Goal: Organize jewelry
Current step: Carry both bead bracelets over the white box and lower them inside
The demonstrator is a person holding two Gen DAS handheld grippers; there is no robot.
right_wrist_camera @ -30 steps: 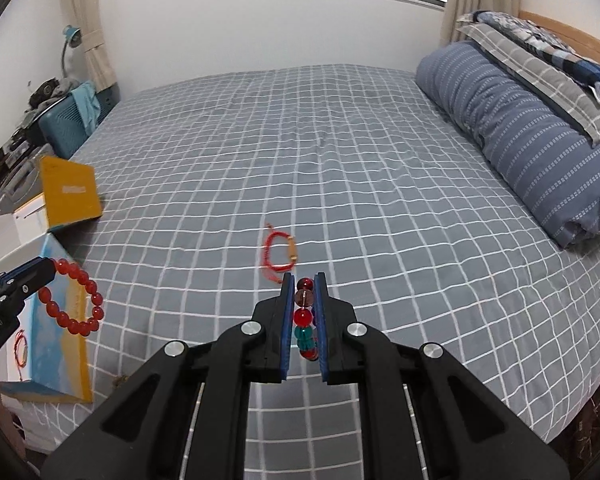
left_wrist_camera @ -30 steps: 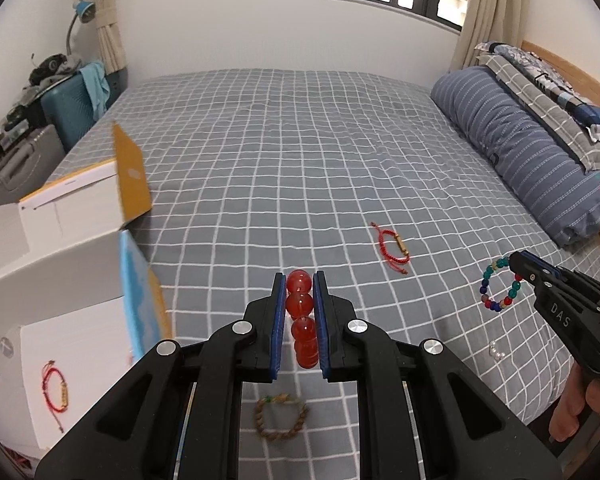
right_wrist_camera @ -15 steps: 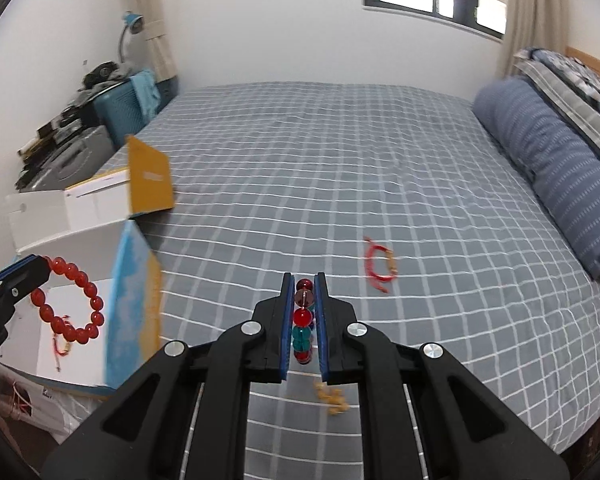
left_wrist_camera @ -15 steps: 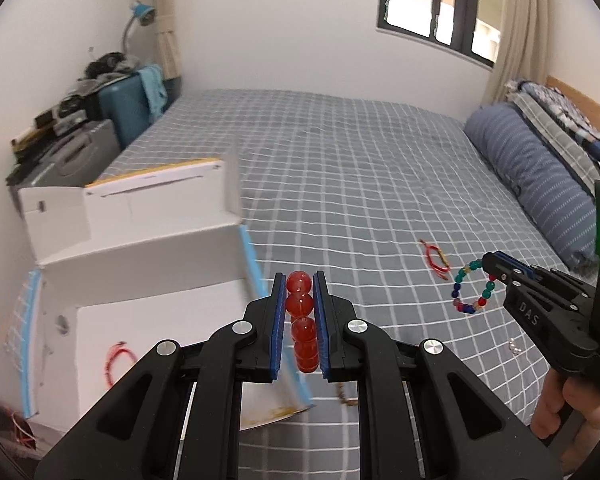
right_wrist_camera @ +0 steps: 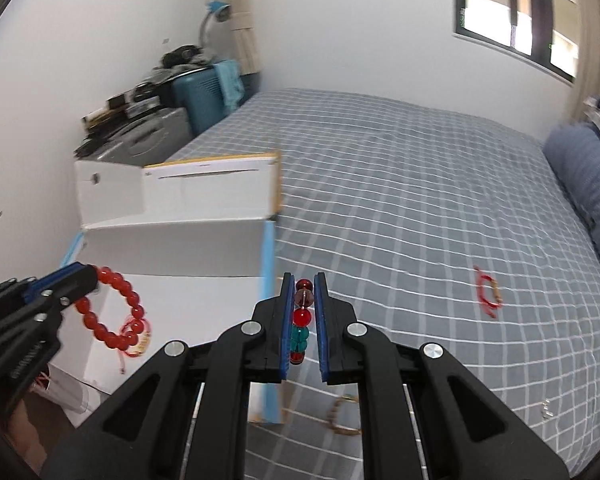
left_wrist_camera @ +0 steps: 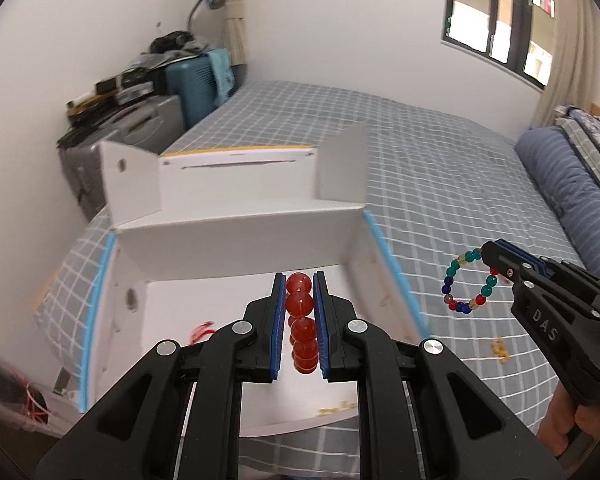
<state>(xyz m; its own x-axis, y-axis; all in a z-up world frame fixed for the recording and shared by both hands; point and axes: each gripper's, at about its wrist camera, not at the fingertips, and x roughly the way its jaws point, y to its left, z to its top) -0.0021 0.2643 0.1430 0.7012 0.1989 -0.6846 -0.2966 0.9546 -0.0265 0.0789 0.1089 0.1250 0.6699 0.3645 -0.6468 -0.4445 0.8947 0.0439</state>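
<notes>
Both hand-held grippers have swung left across the bed toward the open white cardboard box, which now fills the left wrist view's centre. Left hand-held gripper pinches the red round-bead bracelet, hanging directly over the box floor, so it is nearer. Right hand-held gripper pinches the multicoloured glass-bead bracelet, just right of the box's blue-edged wall. 1 red cord bracelet lies on the bed at right.
</notes>
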